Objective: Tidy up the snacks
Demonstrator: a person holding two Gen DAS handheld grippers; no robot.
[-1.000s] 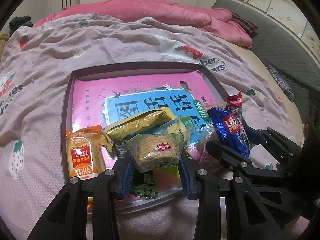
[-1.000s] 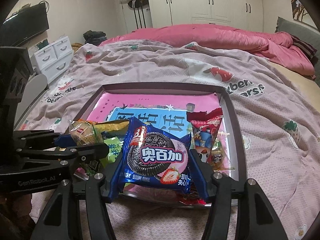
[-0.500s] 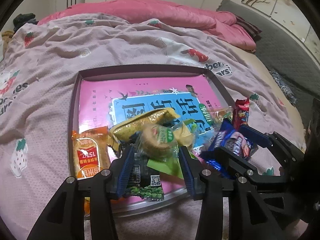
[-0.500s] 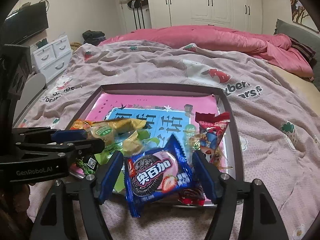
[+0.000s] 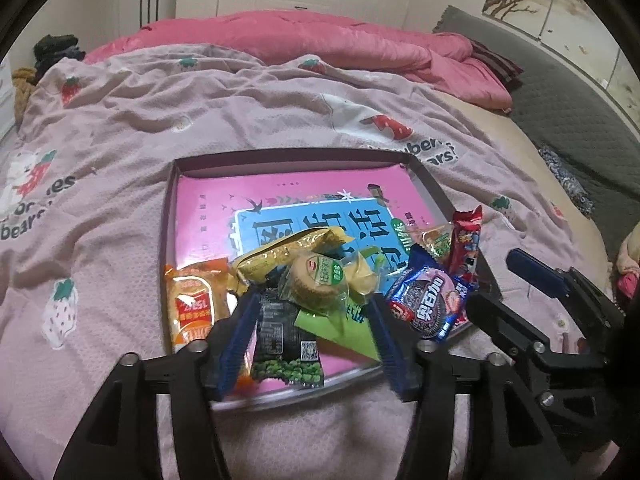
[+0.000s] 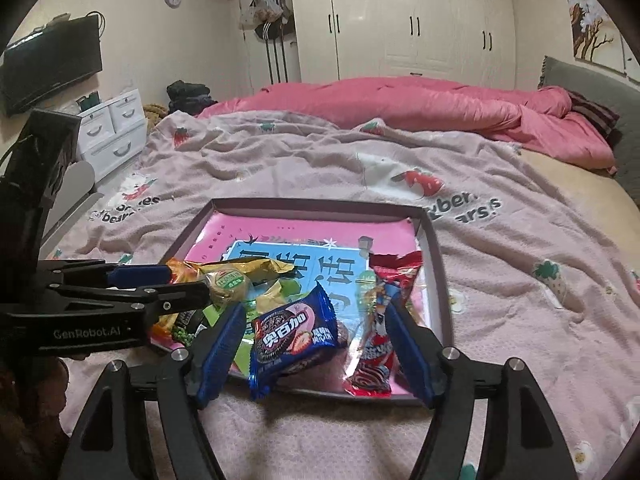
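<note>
A shallow dark tray (image 5: 169, 216) (image 6: 438, 264) with a pink and blue liner lies on the bed. Snacks are piled at its near end: a round cake in clear wrap (image 5: 318, 284) (image 6: 230, 282), a yellow packet (image 5: 288, 254), an orange packet (image 5: 194, 304), a green pea packet (image 5: 286, 344), a blue Oreo-style packet (image 5: 430, 306) (image 6: 294, 330) lying over the near rim, and a red packet (image 5: 464, 240) (image 6: 378, 340). My left gripper (image 5: 312, 342) is open and empty just short of the cake. My right gripper (image 6: 314, 354) is open and empty, its fingers either side of the blue packet.
The tray lies on a pink strawberry-print blanket (image 6: 320, 160). A rumpled pink duvet (image 6: 400, 108) is behind it. A white drawer unit (image 6: 114, 132) and a wall TV (image 6: 52, 68) stand at the left. Wardrobes (image 6: 400, 20) line the far wall.
Both grippers opened and drew back. The cake dropped from the left gripper onto the snack pile. The blue packet dropped from the right gripper onto the tray's near rim.
</note>
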